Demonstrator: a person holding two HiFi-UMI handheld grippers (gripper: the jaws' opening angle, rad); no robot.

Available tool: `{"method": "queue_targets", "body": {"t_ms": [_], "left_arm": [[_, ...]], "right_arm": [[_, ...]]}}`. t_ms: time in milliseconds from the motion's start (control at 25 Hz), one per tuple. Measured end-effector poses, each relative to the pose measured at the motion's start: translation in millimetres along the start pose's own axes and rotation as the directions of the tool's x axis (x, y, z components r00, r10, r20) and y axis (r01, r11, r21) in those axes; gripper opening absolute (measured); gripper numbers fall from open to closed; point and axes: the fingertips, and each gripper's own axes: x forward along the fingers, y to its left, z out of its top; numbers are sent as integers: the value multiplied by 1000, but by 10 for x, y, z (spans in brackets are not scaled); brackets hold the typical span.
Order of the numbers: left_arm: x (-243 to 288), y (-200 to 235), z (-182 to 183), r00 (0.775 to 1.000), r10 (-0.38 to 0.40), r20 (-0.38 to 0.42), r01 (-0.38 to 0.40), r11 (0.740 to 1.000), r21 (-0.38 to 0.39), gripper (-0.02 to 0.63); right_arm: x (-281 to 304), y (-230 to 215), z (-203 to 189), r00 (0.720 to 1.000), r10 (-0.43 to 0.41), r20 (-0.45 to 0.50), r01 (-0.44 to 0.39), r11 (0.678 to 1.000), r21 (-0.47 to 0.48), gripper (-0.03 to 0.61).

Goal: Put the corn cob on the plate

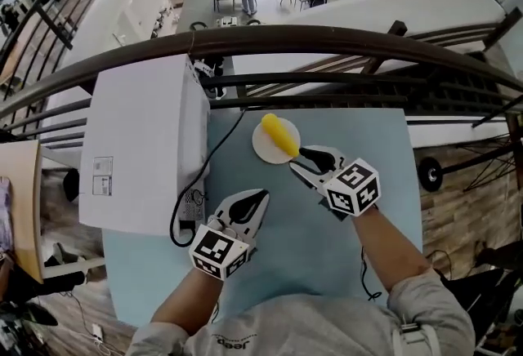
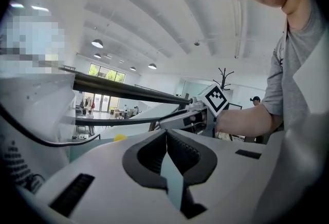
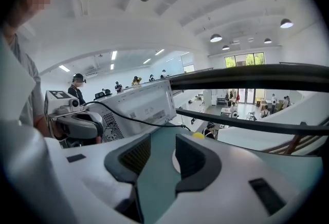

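The yellow corn cob (image 1: 280, 136) lies on a small white plate (image 1: 263, 150) at the far middle of the light blue table (image 1: 310, 240). My right gripper (image 1: 297, 161) hovers just at the plate's near right edge, its jaws apart with nothing between them. In the right gripper view the plate (image 3: 175, 160) shows through the gap of that gripper (image 3: 163, 141), and the cob's tip (image 3: 198, 135) peeks above one jaw. My left gripper (image 1: 261, 197) is shut and empty over the table's near middle. The left gripper view (image 2: 166, 133) shows its pads meeting, with the cob (image 2: 120, 137) far off.
A large white machine (image 1: 147, 142) fills the table's left side, and its black cable (image 1: 214, 152) runs along the table beside the plate. A dark railing (image 1: 327, 40) crosses just beyond the table's far edge, with a drop to a lower floor behind it.
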Motion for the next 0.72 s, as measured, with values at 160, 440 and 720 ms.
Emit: {"method": "queue_targets", "body": {"t_ms": [160, 440, 720], "left_arm": [[-404, -163, 181, 1000, 19, 20, -19, 1000, 7, 20], [-1167, -387, 481, 997, 19, 80, -23, 998, 54, 19], [-2014, -580, 623, 994, -2, 108, -10, 994, 107, 20]], "right_arm": [[-258, 363, 201, 998, -5, 63, 5, 1000, 6, 95], [-691, 988, 626, 987, -34, 154, 34, 999, -1, 34], [-1186, 1643, 608, 975, -89, 203, 76, 995, 70, 28]]}}
